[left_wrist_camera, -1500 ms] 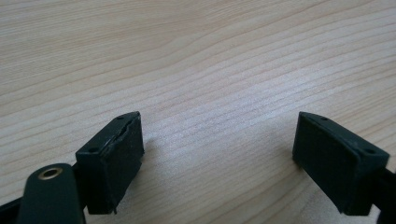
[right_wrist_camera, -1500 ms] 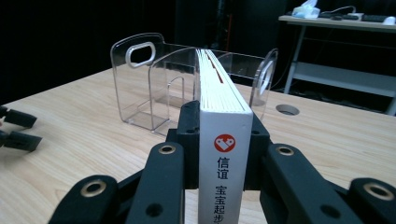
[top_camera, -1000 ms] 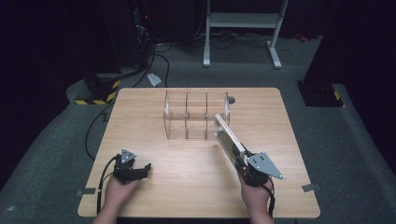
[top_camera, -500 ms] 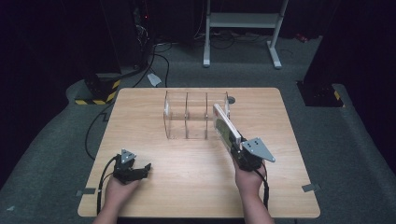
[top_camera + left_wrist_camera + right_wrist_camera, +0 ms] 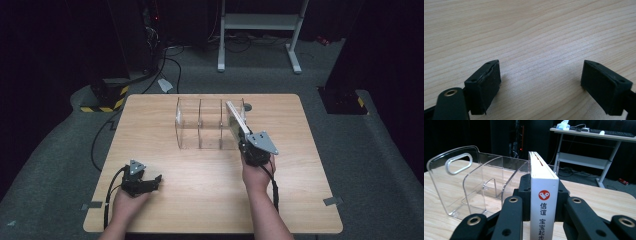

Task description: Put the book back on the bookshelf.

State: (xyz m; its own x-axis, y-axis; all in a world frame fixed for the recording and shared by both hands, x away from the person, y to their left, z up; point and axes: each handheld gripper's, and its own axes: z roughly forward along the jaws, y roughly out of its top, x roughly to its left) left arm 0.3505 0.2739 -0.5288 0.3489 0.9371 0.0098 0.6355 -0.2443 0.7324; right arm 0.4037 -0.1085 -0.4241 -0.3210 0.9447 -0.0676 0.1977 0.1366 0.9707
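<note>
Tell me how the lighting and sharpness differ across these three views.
High view: table lit, surroundings nearly black, clear rack faint. Left gripper view: bright, even wood grain, soft shadows beside the pads. Right gripper view: book spine sharp, glare along the rack's edges, background dim.

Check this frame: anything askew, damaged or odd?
Nothing stands out. The clear acrylic file rack stands upright and empty on the wooden table. The right gripper is clamped on a white book; the left gripper rests open.

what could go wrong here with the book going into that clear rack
The book is clamped at its spine end by the right gripper, so its long free end may sag or twist. It could strike a divider of the clear rack, and the light rack might slide, since the left gripper rests apart from it.
</note>
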